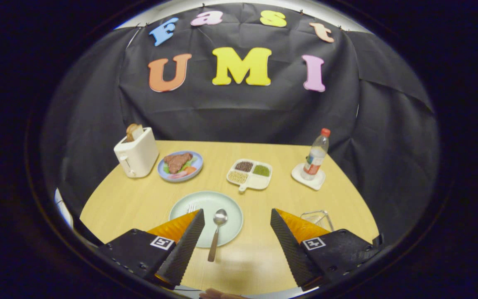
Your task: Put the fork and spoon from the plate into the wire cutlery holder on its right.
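A pale green plate (206,203) lies on the wooden table just ahead of my fingers. A metal spoon (216,232) rests on it, bowl away from me, handle reaching past the plate's near rim. The fork (191,208) lies to the spoon's left; only its tines peek out from behind my left finger (185,245). The wire cutlery holder (317,217) stands to the plate's right, half hidden behind my right finger (289,245). My gripper (237,218) is open, above the table, with the spoon between the fingers, nearer the left one, and untouched.
Beyond the plate stand a white toaster (136,154) with bread, a blue plate (173,176) of meat and vegetables, a white divided dish (250,173) of beans, and a water bottle (317,155) on a white coaster (308,177). Black cloth walls the far side.
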`<move>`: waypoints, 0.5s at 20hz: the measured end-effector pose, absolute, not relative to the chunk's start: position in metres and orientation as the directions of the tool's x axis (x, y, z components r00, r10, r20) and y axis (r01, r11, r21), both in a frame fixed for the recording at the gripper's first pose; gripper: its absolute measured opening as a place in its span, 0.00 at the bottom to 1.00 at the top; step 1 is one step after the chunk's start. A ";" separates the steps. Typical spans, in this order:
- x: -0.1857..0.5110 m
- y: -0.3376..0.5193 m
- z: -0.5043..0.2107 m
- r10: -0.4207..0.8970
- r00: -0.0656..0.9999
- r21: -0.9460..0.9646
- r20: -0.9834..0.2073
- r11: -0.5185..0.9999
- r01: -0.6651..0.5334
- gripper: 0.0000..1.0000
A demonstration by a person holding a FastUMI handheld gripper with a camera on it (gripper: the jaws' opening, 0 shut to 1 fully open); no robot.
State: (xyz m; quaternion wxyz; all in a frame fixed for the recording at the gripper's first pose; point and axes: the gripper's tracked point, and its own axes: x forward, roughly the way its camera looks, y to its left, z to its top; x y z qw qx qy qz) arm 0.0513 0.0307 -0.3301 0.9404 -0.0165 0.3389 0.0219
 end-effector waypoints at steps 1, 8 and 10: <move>0.051 0.033 -0.345 0.032 0.742 -0.011 -0.670 0.999 -0.053 0.96; 0.034 0.044 -0.409 0.032 0.567 0.033 -0.823 0.999 -0.009 0.94; 0.030 0.049 -0.415 0.043 0.537 0.045 -0.842 0.999 -0.011 0.93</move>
